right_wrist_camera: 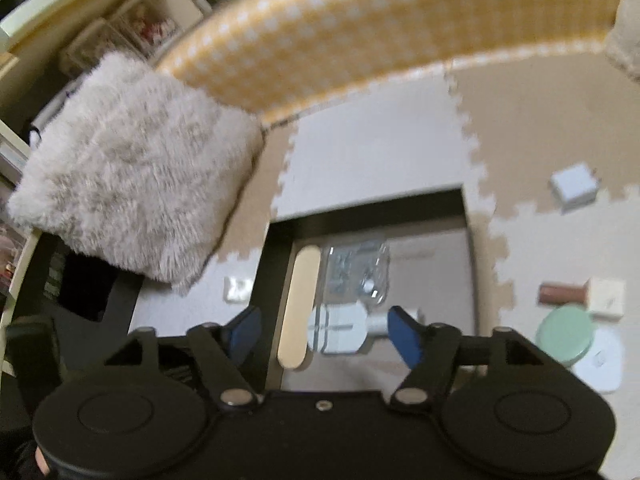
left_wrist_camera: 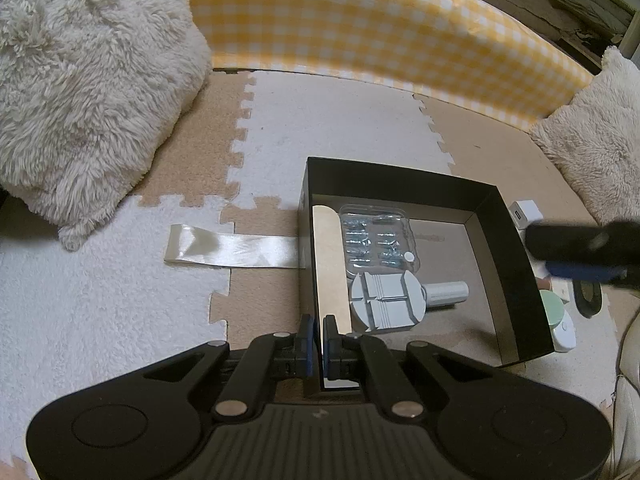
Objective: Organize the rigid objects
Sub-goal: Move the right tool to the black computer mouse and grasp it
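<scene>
An open black box [left_wrist_camera: 508,248] lies on the foam mat. Inside it are a tan wooden stick [left_wrist_camera: 328,256], a clear case of small metal parts [left_wrist_camera: 376,240] and a grey round tool with a handle [left_wrist_camera: 386,304]. My left gripper [left_wrist_camera: 316,332] is shut on the box's near left wall. My right gripper [right_wrist_camera: 324,322] hangs open above the box [right_wrist_camera: 368,204], over the grey tool [right_wrist_camera: 340,328], with nothing between its blue pads. The right wrist view is blurred.
Right of the box lie a white cube [right_wrist_camera: 574,186], a brown tube [right_wrist_camera: 562,294], a cream square [right_wrist_camera: 608,296], a green round lid [right_wrist_camera: 564,334] and a white flat piece [right_wrist_camera: 600,360]. A satin ribbon [left_wrist_camera: 232,250] lies left of the box. Fluffy cushions [left_wrist_camera: 88,92] and a checked yellow wall [left_wrist_camera: 360,24] border the mat.
</scene>
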Demonstrator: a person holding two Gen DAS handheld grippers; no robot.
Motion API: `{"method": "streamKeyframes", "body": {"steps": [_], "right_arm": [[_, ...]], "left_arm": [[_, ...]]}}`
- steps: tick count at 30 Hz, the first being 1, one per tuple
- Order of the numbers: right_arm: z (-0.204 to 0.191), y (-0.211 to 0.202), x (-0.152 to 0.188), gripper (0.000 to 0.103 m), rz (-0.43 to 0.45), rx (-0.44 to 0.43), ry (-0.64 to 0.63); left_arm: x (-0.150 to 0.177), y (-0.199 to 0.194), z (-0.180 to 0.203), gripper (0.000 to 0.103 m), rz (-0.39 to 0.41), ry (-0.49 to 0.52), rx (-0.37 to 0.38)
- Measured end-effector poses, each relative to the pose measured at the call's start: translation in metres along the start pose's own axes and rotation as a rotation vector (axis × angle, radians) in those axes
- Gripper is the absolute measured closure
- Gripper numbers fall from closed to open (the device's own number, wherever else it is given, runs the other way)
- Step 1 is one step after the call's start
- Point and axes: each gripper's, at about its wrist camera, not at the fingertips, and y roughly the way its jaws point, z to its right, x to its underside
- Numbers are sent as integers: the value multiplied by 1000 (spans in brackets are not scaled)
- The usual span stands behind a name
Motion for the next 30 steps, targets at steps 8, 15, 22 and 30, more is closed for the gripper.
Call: {"method": "streamKeyframes", "body": {"steps": [8, 15, 22, 30], "right_arm": [[25, -45, -17, 0, 172, 106, -5], [72, -76, -31, 0, 256, 305, 35], [126, -95, -37, 0, 263, 456, 112], [184, -79, -41, 0, 151, 595, 193]], "left_arm": [[-1, 0, -1, 99, 3, 1, 1], [-2, -1, -2, 99, 8, -4, -1], [-3, -1, -1, 99, 12, -4, -1], [-2, -2, 0, 99, 13, 7, -3]]}}
